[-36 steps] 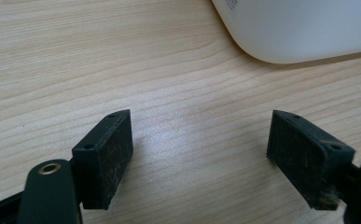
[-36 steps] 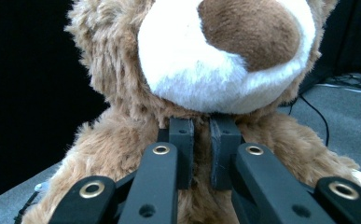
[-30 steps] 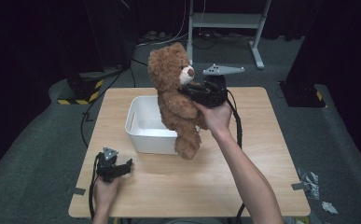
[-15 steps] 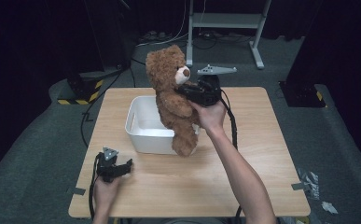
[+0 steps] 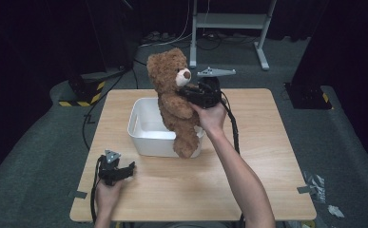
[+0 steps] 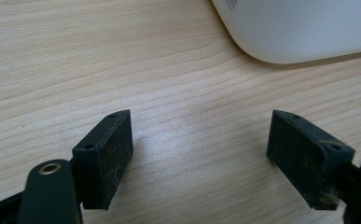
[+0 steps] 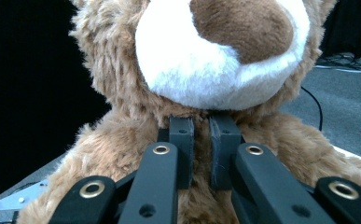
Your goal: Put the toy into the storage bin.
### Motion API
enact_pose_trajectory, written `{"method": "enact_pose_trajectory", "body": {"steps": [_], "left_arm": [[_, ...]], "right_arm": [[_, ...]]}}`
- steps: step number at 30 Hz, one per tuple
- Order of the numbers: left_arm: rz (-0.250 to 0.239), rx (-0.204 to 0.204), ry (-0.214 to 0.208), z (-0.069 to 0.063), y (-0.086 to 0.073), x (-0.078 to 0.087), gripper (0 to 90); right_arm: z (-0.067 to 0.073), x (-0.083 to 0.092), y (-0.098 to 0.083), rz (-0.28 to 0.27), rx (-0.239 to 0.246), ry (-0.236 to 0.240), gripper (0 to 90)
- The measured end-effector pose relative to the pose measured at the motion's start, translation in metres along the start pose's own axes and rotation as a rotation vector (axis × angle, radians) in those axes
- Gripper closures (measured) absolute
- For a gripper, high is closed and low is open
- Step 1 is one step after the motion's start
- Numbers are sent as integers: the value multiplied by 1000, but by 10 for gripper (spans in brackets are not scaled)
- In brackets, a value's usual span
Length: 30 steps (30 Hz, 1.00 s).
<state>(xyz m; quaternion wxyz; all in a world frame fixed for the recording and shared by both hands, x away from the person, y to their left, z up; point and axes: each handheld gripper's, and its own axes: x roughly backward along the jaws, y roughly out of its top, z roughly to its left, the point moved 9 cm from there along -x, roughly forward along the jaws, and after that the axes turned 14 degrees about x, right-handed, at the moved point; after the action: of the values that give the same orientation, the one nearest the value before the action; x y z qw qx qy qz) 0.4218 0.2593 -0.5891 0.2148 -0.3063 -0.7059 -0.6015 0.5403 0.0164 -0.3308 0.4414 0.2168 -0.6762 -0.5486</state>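
Bear (image 5: 174, 102), pinched under the chin by right gripper (image 7: 200, 140), has been carried left over bin (image 5: 141, 135); drop looks next. Left gripper (image 6: 199, 156) is held wide, empty.

A pale wooden surface (image 5: 267, 156) fills the middle of the high view, its grain showing close up in the left gripper view (image 6: 75, 60). Grey carpet floor (image 5: 39, 156) lies around it. At top centre stands a grey metal frame (image 5: 229, 21) with tangled cables (image 5: 172, 38) to its left. A yellow-and-black striped block (image 5: 84, 92) sits at mid left. Grey tape (image 5: 77, 194) marks the surface's lower left corner. Crumpled scraps (image 5: 314, 183) lie on the floor at lower right.
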Motion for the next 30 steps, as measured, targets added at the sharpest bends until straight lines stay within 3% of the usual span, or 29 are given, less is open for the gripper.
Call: {"method": "enact_pose_trajectory", "body": {"steps": [30], "left_arm": [[-8,-2,-3,0,1,0,226]], "right_arm": [[-3,-25,-13,50,7,-17,825]]}}
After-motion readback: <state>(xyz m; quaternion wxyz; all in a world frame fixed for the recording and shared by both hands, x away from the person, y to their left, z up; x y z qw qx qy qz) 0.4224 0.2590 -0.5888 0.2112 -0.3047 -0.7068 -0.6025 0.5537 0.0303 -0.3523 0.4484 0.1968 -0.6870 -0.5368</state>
